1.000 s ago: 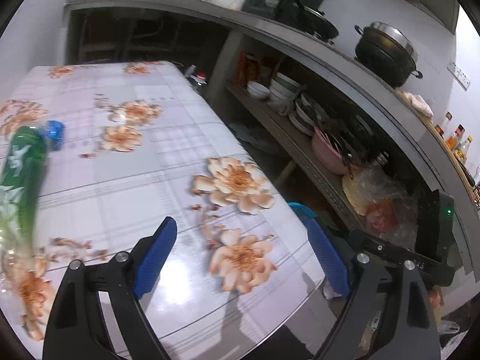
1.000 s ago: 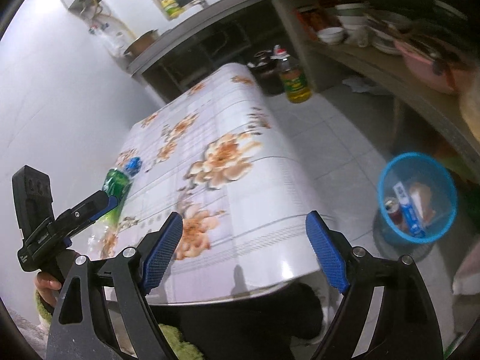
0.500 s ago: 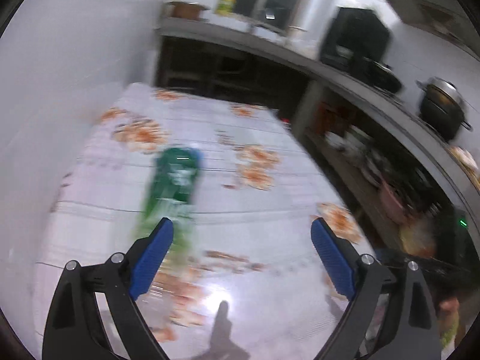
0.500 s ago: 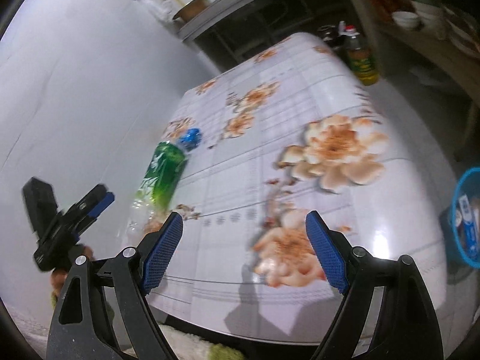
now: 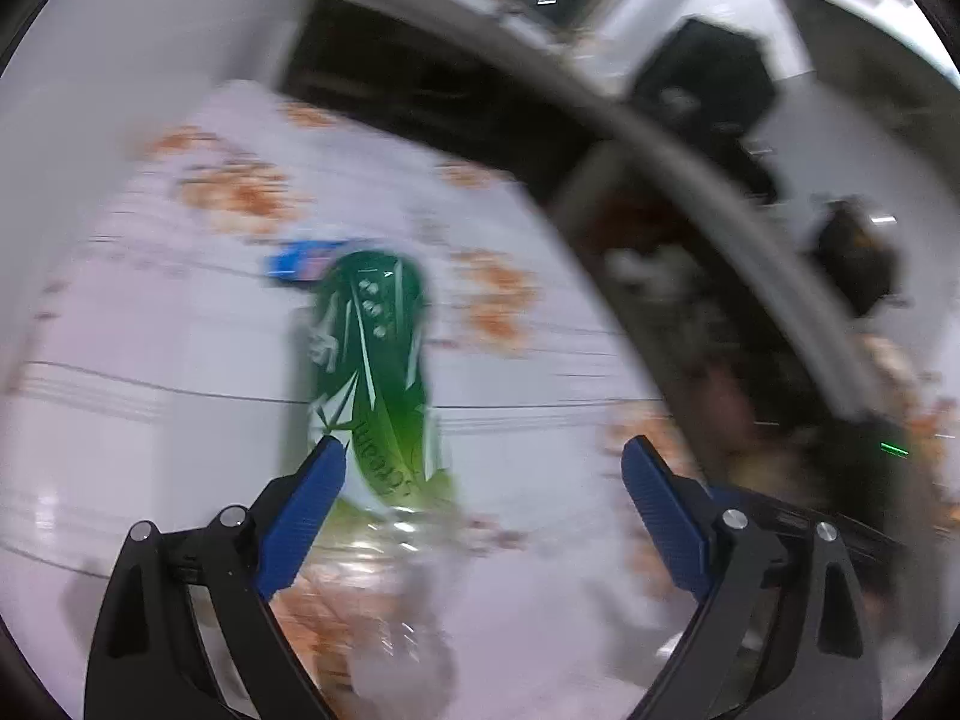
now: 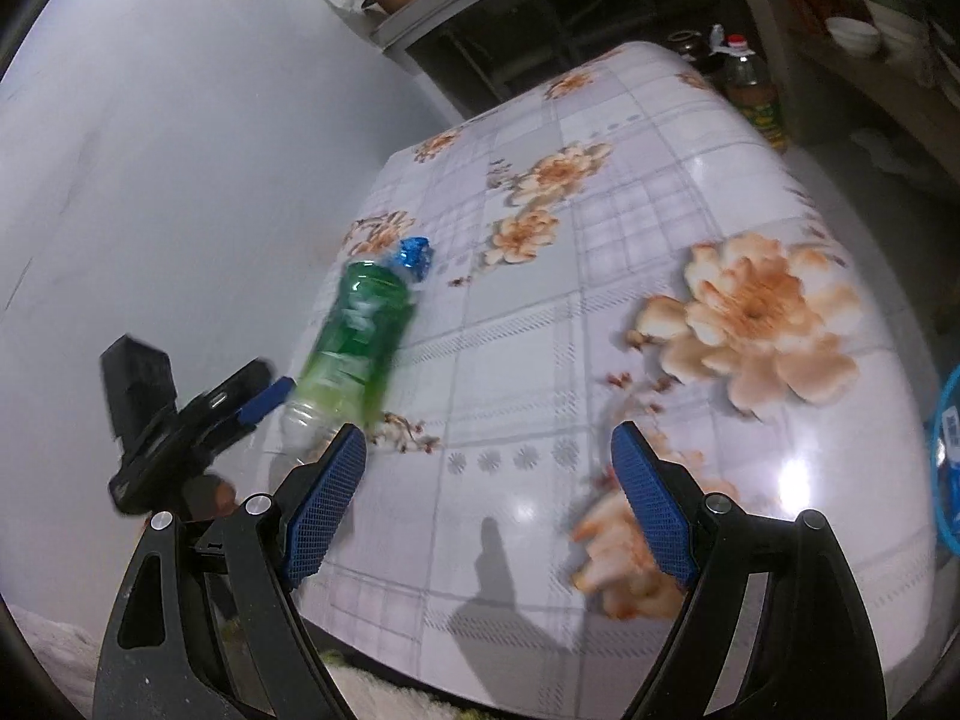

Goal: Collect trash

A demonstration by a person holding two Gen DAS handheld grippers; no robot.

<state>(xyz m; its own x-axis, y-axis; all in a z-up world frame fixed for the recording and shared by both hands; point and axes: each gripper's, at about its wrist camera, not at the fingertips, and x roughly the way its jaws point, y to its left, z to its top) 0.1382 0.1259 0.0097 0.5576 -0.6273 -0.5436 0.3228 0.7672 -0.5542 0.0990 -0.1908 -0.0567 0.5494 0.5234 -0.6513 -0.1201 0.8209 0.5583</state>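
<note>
Item: plastic bottle (image 6: 354, 330), green label, blue cap (image 6: 414, 253), clear lower body; lying on its side on the counter (image 6: 600, 312), which carries a floral, grid-patterned cover. Position: just ahead of the left hand-held gripper (image 5: 480, 462), base end nearest its fingers, cap end pointing away; in the left wrist view the bottle (image 5: 372, 360) sits ahead of and slightly toward the left-hand finger, its clear base already between the two blue pads, though contact cannot be confirmed through the motion blur. Left hand-held gripper: released, jaws spread wide, nothing held. Right hand-held gripper (image 6: 489, 462): released, jaws spread wide, nothing held, hovering over the near edge of the counter with the bottle off to its left and slightly ahead. In the right wrist view the left hand-held gripper (image 6: 252, 402) appears at far left, one blue pad beside the bottle's base. Receptacle: blue basket (image 6: 945, 462), partly visible at the far right of the right hand-held gripper, below counter level, some contents inside. Step in hand, by judgement: approach to the bottle for pickup by the left side. Next move, by judgement: centre the bottle body between the left pads, advance a little further along it, then clench gently, since thin plastic may buckle or roll aside.
</note>
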